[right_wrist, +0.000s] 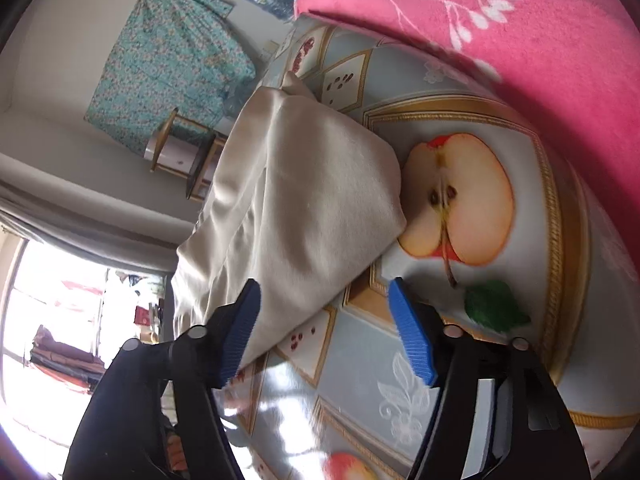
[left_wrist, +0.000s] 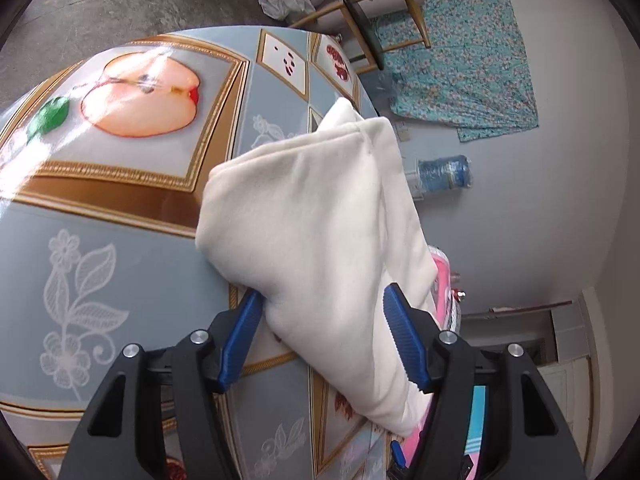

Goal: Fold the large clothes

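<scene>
centrally, a folded cream garment (left_wrist: 316, 232) is seen lying on the fruit-patterned surface (left_wrist: 120, 208), reaching toward its 12 o'clock edge. the left claw (left_wrist: 324, 340) is held spread, its blue fingers (left_wrist: 404, 340) flanking the garment's near end without being pressed together on it. the right claw (right_wrist: 324, 332) is also held spread, one finger against the cloth's edge. a pink blanket (right_wrist: 520, 40) is seen at 1 o'clock in the right wrist view.
</scene>
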The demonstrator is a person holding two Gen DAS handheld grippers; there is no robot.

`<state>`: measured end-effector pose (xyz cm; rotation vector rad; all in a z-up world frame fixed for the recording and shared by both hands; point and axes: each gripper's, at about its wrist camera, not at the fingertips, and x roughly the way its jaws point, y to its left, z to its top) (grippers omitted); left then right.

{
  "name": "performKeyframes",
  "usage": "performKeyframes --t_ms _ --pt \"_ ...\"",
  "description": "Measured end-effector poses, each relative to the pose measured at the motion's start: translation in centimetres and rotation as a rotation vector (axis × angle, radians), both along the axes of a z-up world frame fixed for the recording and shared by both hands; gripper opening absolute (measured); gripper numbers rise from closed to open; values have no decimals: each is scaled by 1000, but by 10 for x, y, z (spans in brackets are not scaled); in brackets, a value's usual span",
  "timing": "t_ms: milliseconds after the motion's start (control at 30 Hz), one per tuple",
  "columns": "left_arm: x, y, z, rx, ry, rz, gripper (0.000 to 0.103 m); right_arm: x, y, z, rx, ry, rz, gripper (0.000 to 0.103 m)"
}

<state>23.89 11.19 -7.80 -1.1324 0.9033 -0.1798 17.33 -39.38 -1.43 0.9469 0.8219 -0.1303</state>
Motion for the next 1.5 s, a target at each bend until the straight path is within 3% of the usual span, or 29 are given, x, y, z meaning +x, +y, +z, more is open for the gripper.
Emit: performKeyframes --t_ms 100,200,267,400,500,800,900,1033,1067,1200,1333,1500 --pt "6 -10 5 72 -9 36 61 10 8 -3 -40 -12 -46 49" --pt "14 -34 17 318 -6 22 44 17 20 1 -142 -12 -69 48" --pt "16 -52 25 502 -34 -5 36 20 28 6 -234 1 -58 42" --pt "13 -77 39 744 -136 -69 21 22 37 20 -368 -6 -2 21" --pt "7 -83 50 833 -206 -101 17 20 39 30 -410 -28 37 16" --pt "-48 -81 77 900 -290 -213 16 -18 40 47 -401 -47 97 13" --pt "-90 -65 81 896 -274 -278 16 -53 39 47 -361 -29 127 13" --pt "-133 -44 69 850 -193 -334 18 -89 39 33 -326 30 176 14" --pt "-141 -41 63 840 -171 -351 19 -95 39 28 -330 48 183 16" --pt "-164 -24 48 852 -134 -379 28 -116 21 28 -370 116 152 42" --pt "-190 2 69 881 -209 -339 46 -132 13 64 -454 99 151 48" --pt "-185 8 88 901 -290 -323 48 -84 64 109 -586 -32 379 58"
